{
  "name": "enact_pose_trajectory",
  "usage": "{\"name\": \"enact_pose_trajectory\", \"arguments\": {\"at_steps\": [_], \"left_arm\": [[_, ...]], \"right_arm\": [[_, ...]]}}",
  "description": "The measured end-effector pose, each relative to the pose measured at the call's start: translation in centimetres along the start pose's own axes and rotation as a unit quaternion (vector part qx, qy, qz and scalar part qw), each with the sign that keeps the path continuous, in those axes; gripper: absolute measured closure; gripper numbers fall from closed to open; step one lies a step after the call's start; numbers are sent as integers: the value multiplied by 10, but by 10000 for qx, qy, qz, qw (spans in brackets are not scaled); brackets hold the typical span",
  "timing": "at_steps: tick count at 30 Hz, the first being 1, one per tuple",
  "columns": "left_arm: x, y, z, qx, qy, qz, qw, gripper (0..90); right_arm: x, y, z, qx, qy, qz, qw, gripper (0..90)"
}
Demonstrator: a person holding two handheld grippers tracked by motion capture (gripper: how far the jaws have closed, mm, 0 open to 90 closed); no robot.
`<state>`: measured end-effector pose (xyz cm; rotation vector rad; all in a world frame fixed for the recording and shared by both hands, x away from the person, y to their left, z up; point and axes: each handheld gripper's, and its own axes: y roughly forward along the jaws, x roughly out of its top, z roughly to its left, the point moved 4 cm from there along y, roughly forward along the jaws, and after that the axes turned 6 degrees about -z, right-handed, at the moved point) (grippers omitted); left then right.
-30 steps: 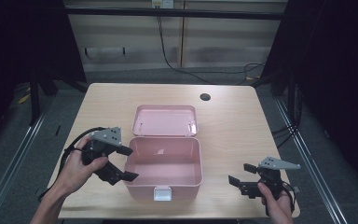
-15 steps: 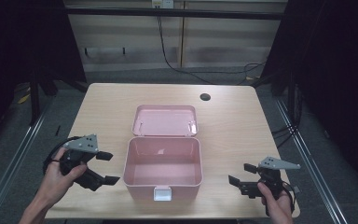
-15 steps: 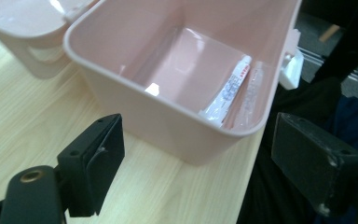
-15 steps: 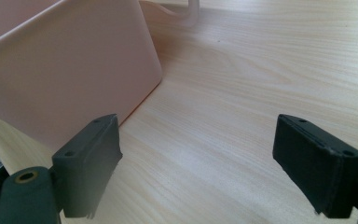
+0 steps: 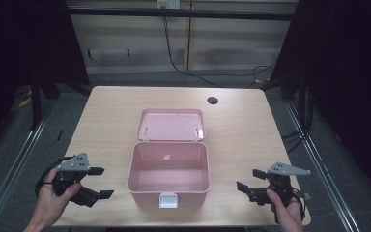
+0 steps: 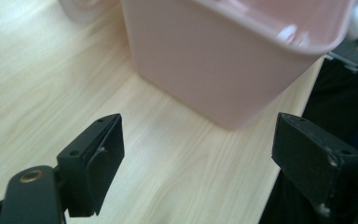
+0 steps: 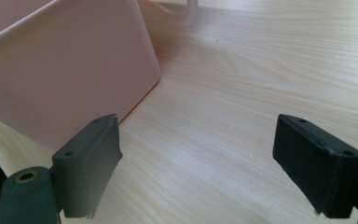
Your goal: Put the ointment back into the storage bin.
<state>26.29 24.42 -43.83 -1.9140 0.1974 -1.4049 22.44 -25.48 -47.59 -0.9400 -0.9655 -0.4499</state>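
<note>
flanking pink box point(image 5: 168, 174), left gripper point(image 5: 100, 182), right gripper point(image 5: 248, 180) agape.

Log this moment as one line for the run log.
pink box: lid open, empty | left gripper: open, beside box, apart | right gripper: open, beside box, apart | table: bare wood

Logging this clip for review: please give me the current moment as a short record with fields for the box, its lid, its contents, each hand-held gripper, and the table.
box: pink plastic box, near the front middle of the table, white latch on its front wall
lid: lid open, laid back behind the box
contents: nothing seen inside
left hand-held gripper: left hand-held gripper open, holds nothing, beside the box's left wall, apart from it
right hand-held gripper: right hand-held gripper open, holds nothing, to the box's right, apart from it
table: light wooden table, dark round hole near the far edge
</note>
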Motion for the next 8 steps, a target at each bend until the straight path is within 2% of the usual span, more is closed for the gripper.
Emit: {"name": "enact_pose_trajectory", "arguments": {"at_steps": [1,2,3,5,7,8], "left_arm": [[-4,2,0,-13,-62,-103,9999,167],[-4,2,0,-13,-62,-103,9999,167],[-12,8,0,-124,-168,-52,9998,167],[-16,11,1,-101,-200,-33,9997,167],[-27,18,1,-116,-355,-7,9993,167],[-30,19,1,-131,-334,54,9993,167]], "right_arm": [[0,0,0,0,0,3,10000,144],[0,0,0,0,0,3,10000,144],[-1,0,0,-28,1,-2,10000,144],[-1,1,-1,-69,0,-74,9999,142],[-1,2,-1,-149,40,-174,9997,142],[-2,3,-2,-173,43,-171,9997,142]]}}
